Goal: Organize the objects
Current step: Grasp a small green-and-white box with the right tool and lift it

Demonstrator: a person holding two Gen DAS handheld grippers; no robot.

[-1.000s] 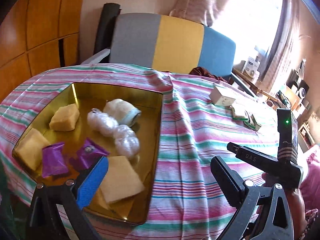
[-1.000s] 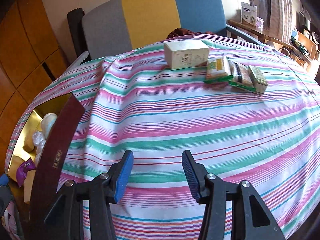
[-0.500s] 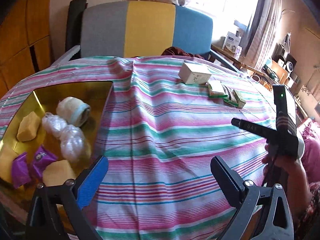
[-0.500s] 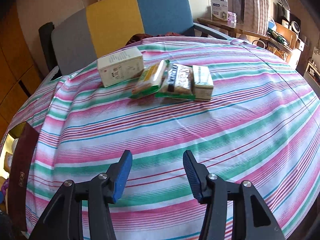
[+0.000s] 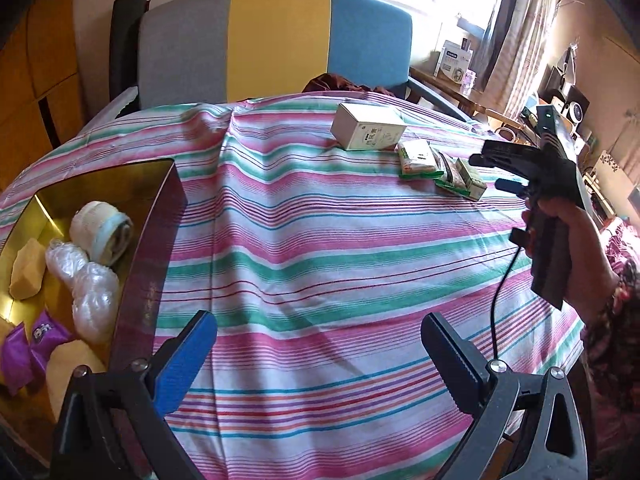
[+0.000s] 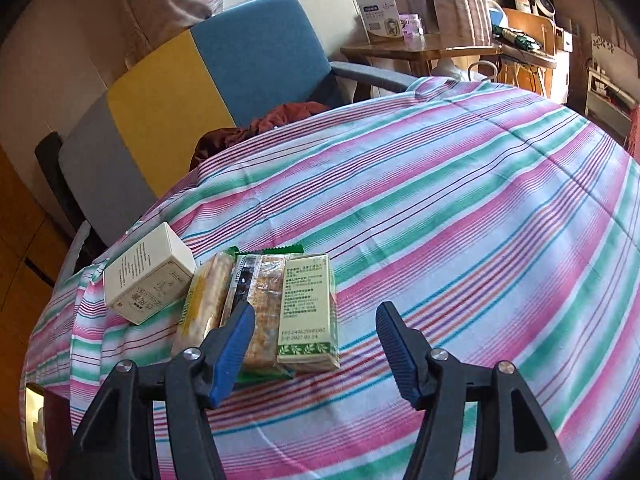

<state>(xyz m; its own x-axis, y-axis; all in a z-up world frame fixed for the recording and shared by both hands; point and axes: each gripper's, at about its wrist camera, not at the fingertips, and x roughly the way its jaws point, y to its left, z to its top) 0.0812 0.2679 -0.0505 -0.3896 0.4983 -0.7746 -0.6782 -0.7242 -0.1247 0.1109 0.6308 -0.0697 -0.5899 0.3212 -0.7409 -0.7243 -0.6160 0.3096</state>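
Observation:
A gold tin (image 5: 160, 216) at the table's left holds a rolled bandage (image 5: 102, 228), clear wrapped balls (image 5: 92, 296), yellow blocks (image 5: 26, 270) and purple packets (image 5: 28, 344). A cream box (image 6: 146, 276), two snack packs (image 6: 208, 304) and a green-and-cream box (image 6: 308, 312) lie in a row on the striped cloth; they also show in the left wrist view (image 5: 424, 156). My right gripper (image 6: 316, 344) is open and empty, just in front of the green-and-cream box. My left gripper (image 5: 320, 356) is open and empty above the cloth, right of the tin.
A grey, yellow and blue chair (image 5: 276, 44) stands behind the table with a dark red cloth (image 6: 264, 124) on its seat. A wooden side table (image 6: 424, 48) with a box and a shelf with devices stand at the far right.
My left gripper has swung right, away from the tin, which now sits at the view's left edge. My right gripper has moved toward the row of boxes and packs and has opened wider.

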